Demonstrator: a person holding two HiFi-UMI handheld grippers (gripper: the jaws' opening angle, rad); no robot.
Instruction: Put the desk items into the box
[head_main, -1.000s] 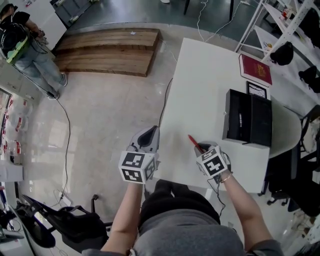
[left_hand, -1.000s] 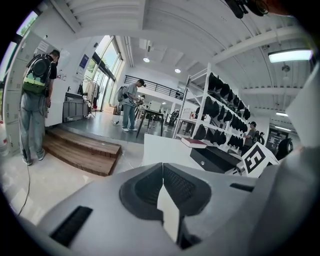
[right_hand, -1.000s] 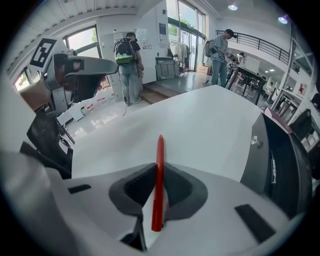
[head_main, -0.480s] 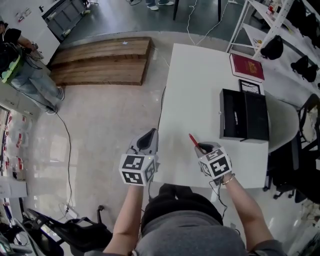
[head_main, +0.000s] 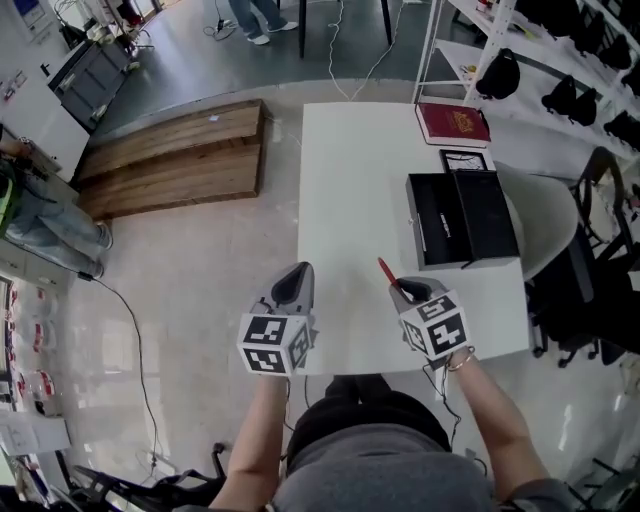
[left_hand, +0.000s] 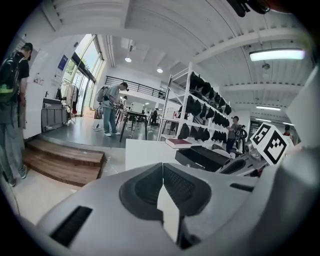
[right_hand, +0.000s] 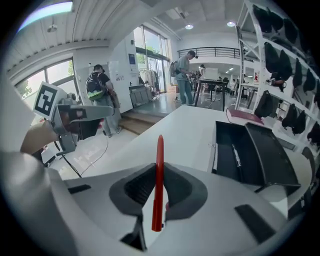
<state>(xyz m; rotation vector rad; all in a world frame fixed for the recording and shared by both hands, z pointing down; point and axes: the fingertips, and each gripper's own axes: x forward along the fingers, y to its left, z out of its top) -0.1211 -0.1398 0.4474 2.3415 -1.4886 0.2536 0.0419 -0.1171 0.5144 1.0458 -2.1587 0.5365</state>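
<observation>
My right gripper (head_main: 404, 291) (right_hand: 156, 192) is shut on a red pen (right_hand: 158, 181), which sticks out forward past the jaws (head_main: 386, 273), above the near part of the white table (head_main: 355, 200). A black box (head_main: 462, 218) (right_hand: 252, 155) lies open on the table's right side, ahead and to the right of the pen; a thin pen-like item (right_hand: 236, 155) lies inside it. My left gripper (head_main: 292, 285) (left_hand: 161, 192) hovers at the table's near left edge, jaws closed together with nothing between them.
A dark red book (head_main: 452, 123) (right_hand: 244, 116) and a framed card (head_main: 462, 160) lie beyond the box at the far right. Shelving with dark bags (head_main: 560, 90) stands right of the table. A wooden platform (head_main: 165, 157) lies on the floor to the left. People stand far off.
The head view has shifted, so the table and box sit lower and more centred. Both grippers keep their places, and the right one still holds the red pen.
</observation>
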